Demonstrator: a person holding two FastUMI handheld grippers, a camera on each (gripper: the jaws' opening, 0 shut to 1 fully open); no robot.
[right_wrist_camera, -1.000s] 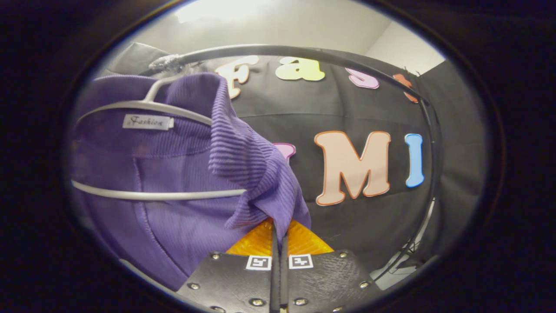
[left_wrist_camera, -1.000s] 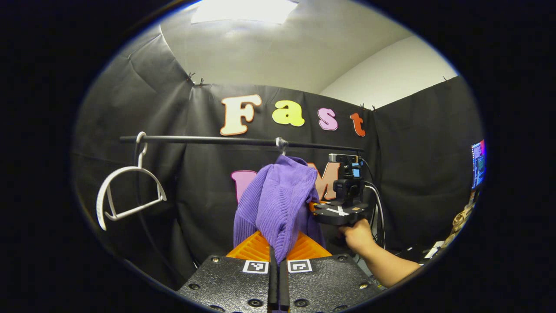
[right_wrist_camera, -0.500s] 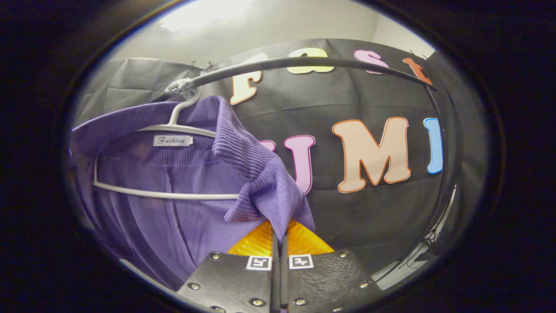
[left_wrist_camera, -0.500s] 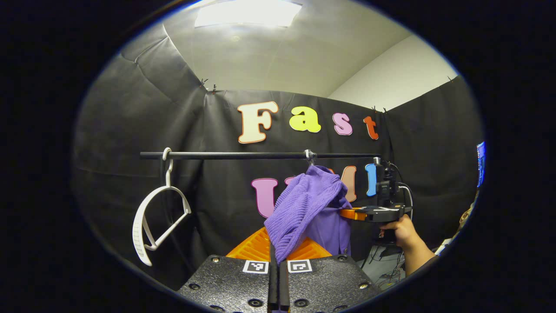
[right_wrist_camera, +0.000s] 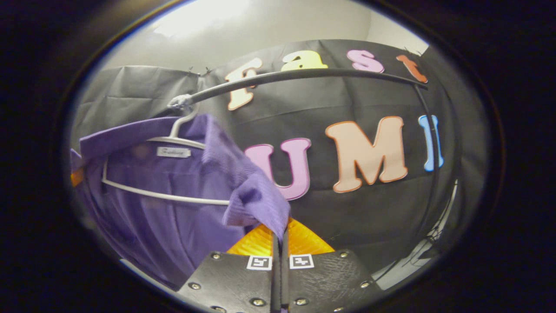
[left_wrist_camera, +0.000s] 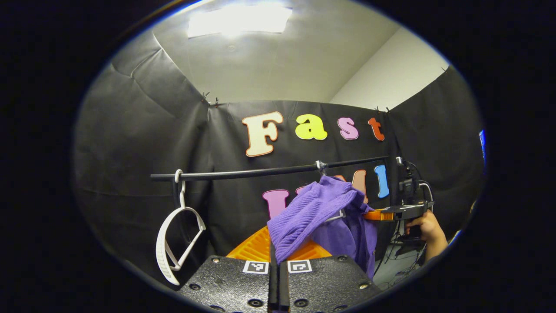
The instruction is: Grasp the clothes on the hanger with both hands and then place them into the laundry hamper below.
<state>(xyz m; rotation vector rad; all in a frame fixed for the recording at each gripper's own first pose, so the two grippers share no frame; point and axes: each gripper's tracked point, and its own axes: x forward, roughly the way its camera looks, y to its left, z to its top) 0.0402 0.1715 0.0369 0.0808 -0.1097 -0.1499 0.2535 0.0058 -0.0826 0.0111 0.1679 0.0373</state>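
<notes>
Purple garment hangs on a white hanger from the black rail, at 9 o'clock in the right gripper view. Left gripper and right gripper each have jaws closed on a fold of it. Empty hanger hangs at 8 o'clock.

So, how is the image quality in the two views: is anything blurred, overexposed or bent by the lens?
Left gripper view: sharp; the ceiling light is blown out to white; the rail looks nearly straight. Right gripper view: the purple garment and its hanger are smeared by motion blur; the rail bows into an arc from fisheye distortion; glare washes the ceiling at upper left.
</notes>
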